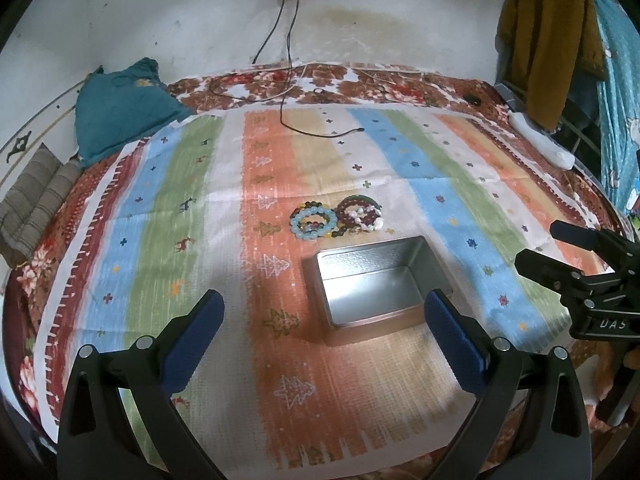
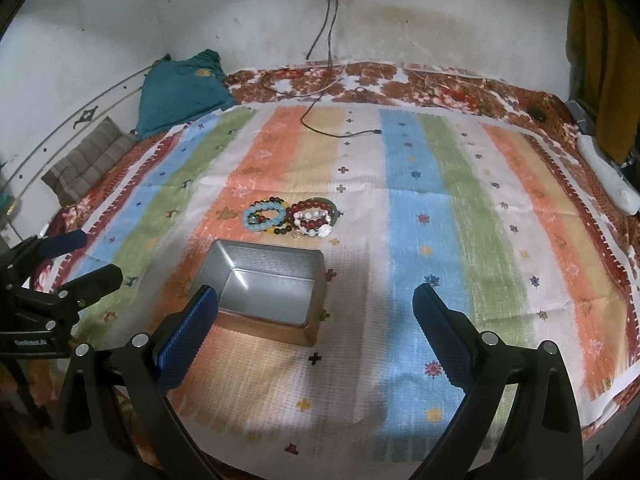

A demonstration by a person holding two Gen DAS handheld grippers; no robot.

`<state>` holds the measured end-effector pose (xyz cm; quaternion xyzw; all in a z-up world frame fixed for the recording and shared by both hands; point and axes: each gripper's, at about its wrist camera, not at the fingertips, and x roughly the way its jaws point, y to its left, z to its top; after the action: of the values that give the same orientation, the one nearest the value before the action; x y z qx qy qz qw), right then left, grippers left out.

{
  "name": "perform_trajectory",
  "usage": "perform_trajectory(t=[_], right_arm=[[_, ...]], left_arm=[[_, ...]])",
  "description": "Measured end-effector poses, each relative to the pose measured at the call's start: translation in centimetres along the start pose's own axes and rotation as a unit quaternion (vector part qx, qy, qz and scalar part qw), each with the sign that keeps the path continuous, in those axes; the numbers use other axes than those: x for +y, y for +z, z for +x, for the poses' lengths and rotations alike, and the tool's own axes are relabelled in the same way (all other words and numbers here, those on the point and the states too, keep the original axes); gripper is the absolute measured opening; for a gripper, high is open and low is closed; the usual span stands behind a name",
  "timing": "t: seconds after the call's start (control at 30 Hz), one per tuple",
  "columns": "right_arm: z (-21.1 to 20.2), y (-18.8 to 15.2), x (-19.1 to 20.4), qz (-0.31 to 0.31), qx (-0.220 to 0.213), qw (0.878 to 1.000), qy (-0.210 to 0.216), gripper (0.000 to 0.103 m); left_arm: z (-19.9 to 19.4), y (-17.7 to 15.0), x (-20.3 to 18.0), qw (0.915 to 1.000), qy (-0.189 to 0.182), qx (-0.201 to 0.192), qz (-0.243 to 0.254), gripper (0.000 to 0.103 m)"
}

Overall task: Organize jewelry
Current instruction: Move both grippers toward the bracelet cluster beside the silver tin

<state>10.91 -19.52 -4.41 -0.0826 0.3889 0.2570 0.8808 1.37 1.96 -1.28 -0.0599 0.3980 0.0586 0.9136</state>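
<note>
A pile of bead bracelets (image 1: pixel 336 218) (image 2: pixel 292 218), pale blue, dark red and white, lies on the striped cloth in the middle of the bed. Just in front of it stands an open silver metal tin (image 1: pixel 376 284) (image 2: pixel 268 284) with nothing inside. My left gripper (image 1: pixel 324 312) is open, held above the cloth in front of the tin. My right gripper (image 2: pixel 316 304) is open too, with the tin near its left finger. Each gripper appears at the edge of the other's view: the right gripper (image 1: pixel 540 248) at right, the left gripper (image 2: pixel 96 256) at left.
The striped cloth (image 1: pixel 200 208) covers a floral bedspread (image 2: pixel 440 84). A black cable (image 1: pixel 304 128) trails from a wall socket onto the cloth. A teal pillow (image 1: pixel 124 112) and folded striped fabric (image 1: pixel 36 196) sit at far left; a white object (image 2: pixel 608 176) lies at the right edge.
</note>
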Motion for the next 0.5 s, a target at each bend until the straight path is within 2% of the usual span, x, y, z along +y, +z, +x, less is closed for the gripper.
perform_trajectory(t=[0.5], right_arm=[[2.2,2.1,-0.2,-0.001,0.022,1.0,0.001,0.099]], left_arm=[[2.8,2.2,1.8,0.9987,0.018,0.034,-0.032,0.097]])
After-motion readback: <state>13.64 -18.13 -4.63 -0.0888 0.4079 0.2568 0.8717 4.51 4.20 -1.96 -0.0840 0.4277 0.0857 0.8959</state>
